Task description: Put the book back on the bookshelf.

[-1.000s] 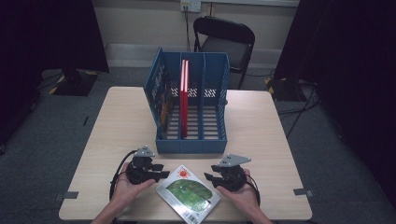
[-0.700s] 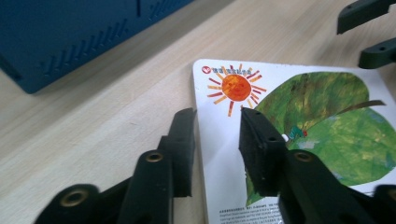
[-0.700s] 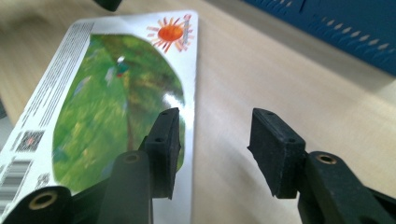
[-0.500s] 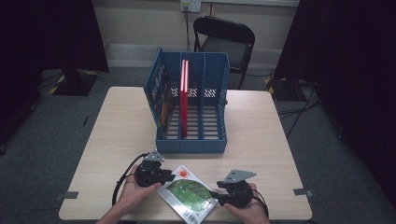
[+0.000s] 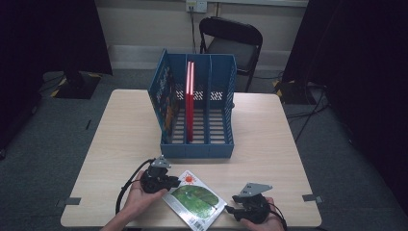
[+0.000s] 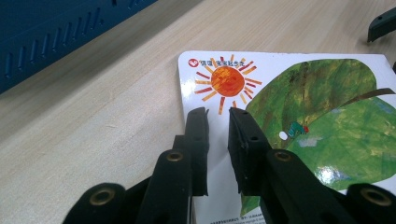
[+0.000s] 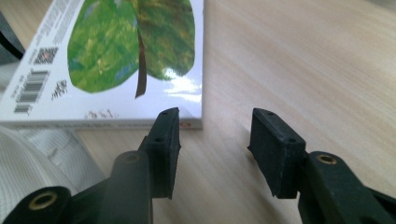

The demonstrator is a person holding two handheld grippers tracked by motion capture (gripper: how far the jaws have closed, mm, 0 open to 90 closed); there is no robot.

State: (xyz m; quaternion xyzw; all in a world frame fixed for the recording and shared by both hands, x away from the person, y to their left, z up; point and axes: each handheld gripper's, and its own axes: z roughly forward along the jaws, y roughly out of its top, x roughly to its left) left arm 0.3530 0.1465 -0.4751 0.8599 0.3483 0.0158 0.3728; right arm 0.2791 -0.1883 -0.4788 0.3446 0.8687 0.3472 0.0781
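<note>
The left gripper (image 5: 174, 183) sits at the picture book's (image 5: 195, 200) left edge, its jaws narrowly parted above the cover near the orange sun (image 6: 227, 80). The book lies flat on the table (image 5: 269, 139), in front of the blue file rack (image 5: 197, 115). The right gripper (image 5: 232, 211) rests beside the book's right corner, jaws spread wide, holding nothing.

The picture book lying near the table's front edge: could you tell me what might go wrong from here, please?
The book lies flat on the table, so the left gripper, its jaws nearly closed over the cover, may slip off. The right gripper is open beside the corner; a nudge could push the book over the edge.
</note>
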